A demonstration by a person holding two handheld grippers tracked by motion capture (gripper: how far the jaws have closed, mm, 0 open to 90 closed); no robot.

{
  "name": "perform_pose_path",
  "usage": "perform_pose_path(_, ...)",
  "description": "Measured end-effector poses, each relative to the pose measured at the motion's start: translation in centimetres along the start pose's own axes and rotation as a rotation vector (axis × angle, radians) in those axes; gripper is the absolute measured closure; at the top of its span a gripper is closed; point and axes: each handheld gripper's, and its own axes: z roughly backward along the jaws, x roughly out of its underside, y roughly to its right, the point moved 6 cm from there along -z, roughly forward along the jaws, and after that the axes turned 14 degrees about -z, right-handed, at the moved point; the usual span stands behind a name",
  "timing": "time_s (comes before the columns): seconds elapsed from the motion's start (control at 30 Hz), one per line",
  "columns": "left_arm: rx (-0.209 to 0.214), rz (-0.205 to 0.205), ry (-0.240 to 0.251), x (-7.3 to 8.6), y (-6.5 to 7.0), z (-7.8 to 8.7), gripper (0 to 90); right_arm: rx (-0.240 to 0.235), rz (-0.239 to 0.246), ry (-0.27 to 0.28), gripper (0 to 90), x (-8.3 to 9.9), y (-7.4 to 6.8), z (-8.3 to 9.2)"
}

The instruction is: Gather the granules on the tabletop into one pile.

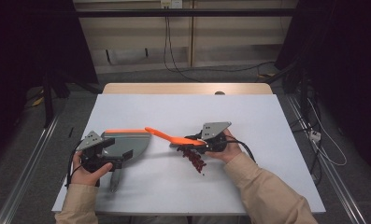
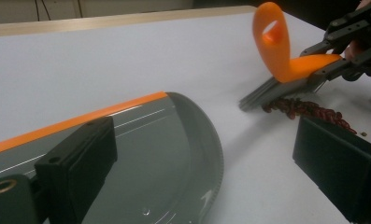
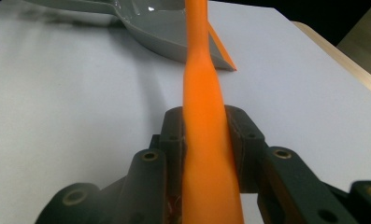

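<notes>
We start with the white table (image 1: pixel 267 186), the biggest thing before us. On its left half lies the grey dustpan (image 1: pixel 127 144), its orange-edged rim along the far side. Its handle runs back toward six o'clock, and its open mouth faces three o'clock, toward the beans.

The left gripper (image 1: pixel 109 156) sits at the rear of the dustpan, at about eight o'clock from the table's middle. In the left gripper view its two black jaws stand well apart, one over the grey pan and the other out over bare table. We cannot tell for sure from that view whether they press on the pan's handle, which lies below the frame.

The right gripper (image 1: pixel 199 142) is at about four o'clock from the table's middle, clenched on the orange brush (image 1: pixel 171 136). In the right gripper view its jaw pads press on both sides of the orange handle (image 3: pixel 204 135).

The brush's long axis runs from about ten o'clock to four o'clock in the high view. The looped handle end (image 2: pixel 272 35) points toward the dustpan, and the dark bristles (image 2: pixel 272 93) sit low at the gripper end, touching the table.

Just beside the bristles, on the near side, lies the scatter of small red beans (image 1: pixel 195 159), trailing off toward five o'clock.
</notes>
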Motion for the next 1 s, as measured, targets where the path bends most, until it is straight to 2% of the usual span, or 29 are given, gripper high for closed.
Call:
perform_pose_path(0.57,0.004,-0.009,-0.005,0.0,0.2,-0.2,6.3,-0.038,-0.011,0.006,71.2,0.5,-2.2,0.9)
perform_pose_path(1.0,0.006,-0.012,-0.005,-0.1,0.3,-0.2,6.3,-0.034,-0.008,0.014,71.3,0.3,-3.2,0.9)
